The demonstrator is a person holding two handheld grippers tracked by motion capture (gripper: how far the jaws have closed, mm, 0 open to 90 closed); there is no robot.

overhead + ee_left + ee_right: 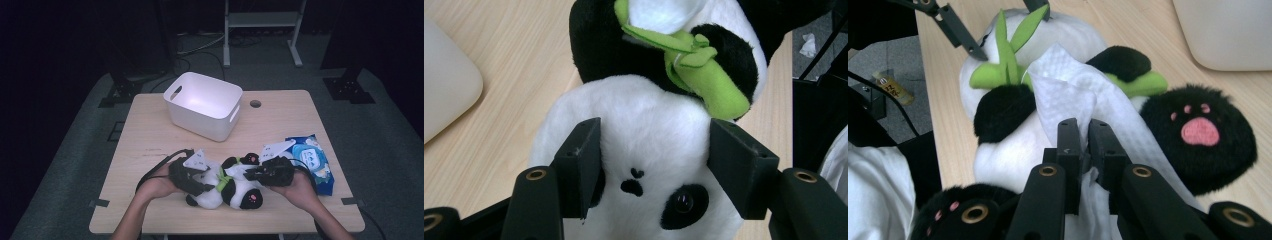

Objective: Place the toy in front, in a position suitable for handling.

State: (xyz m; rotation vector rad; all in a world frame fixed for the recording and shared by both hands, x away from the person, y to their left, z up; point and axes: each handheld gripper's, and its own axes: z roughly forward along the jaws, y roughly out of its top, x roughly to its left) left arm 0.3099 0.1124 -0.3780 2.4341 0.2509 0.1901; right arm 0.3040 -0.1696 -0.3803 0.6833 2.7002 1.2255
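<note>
My right tool (1080,135) is pinched tight on a white wipe (1073,95). The wipe lies on the tummy of the toy panda (227,185), right in front of this tool's tips. I think I am wiping the panda clean, so the next rub should go along its body, away from me toward its head.

My left tool (654,165) is clamped on the panda's head (644,150), one jaw on each side of the face. It holds the toy in place on the counter (150,135).

The panda lies on its back, long ways from one tool to the other. Its head is at my left tool and its feet are by my right tool. So the right tool is the one nearer the tummy.

The right gripper view shows the wipe and a pink foot pad (1200,131). The left gripper view shows the panda's nose, its eye and the green leaf (704,75) on its chest.

Past the right tool, just beside it, lies a blue pack of wipes (312,160). Farther off, well apart from both tools, stands a white bin (202,105).
</note>
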